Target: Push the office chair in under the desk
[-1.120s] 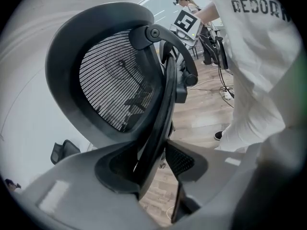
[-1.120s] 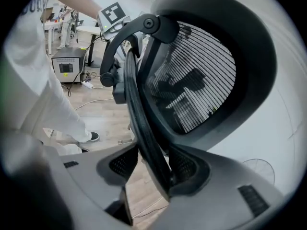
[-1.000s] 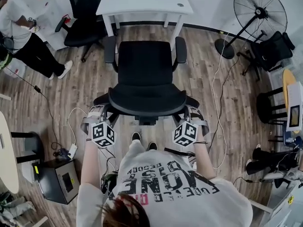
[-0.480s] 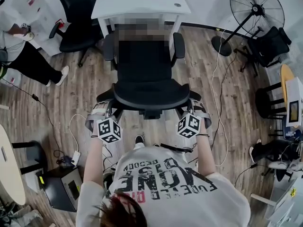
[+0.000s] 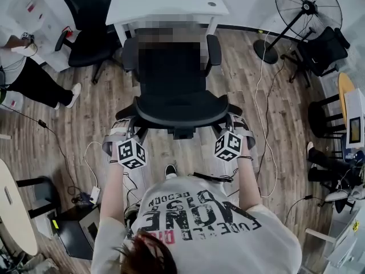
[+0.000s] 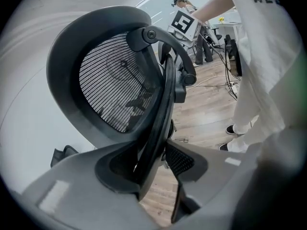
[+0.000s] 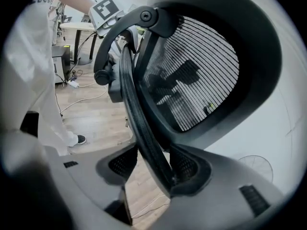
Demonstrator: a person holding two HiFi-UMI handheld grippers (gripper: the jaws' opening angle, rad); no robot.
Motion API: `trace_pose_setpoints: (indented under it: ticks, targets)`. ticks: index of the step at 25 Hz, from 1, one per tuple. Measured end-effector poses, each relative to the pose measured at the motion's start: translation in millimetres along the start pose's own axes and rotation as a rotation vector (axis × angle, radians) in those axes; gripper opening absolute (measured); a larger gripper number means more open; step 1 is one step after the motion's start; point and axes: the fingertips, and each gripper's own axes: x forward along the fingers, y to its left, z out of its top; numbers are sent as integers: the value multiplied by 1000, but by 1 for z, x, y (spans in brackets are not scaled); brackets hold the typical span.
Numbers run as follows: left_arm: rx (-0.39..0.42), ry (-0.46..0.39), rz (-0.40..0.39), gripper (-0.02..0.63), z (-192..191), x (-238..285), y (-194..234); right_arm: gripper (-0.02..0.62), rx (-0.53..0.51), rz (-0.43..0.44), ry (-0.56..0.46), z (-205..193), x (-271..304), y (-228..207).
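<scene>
A black mesh-backed office chair (image 5: 174,90) faces the white desk (image 5: 165,4), its seat front at the desk's edge between the desk legs. My left gripper (image 5: 130,131) is shut on the left rim of the backrest, and my right gripper (image 5: 227,125) is shut on the right rim. In the left gripper view the backrest frame (image 6: 110,80) runs down between the pads of the left gripper (image 6: 153,162). The right gripper view shows the same frame (image 7: 192,75) pinched in the right gripper (image 7: 153,169).
A second black chair (image 5: 88,33) stands left of the desk, next to a person (image 5: 34,79). A standing fan (image 5: 302,10) and dark stools (image 5: 325,119) are on the right. Cables (image 5: 265,96) cross the wooden floor. A black box (image 5: 74,233) sits behind me on the left.
The chair has rolled forward toward the desk with both grippers on its backrest, and the person holding them has stepped forward after it.
</scene>
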Motion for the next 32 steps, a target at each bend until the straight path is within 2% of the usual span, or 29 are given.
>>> trace_pose_setpoints:
  ticks: [14, 32]
  targets:
    - [17, 2, -4, 190, -5, 25, 34, 199, -8, -26, -3, 7, 27, -30]
    - [-4, 39, -6, 190, -19, 72, 99, 198, -35, -2, -15, 25, 81, -89]
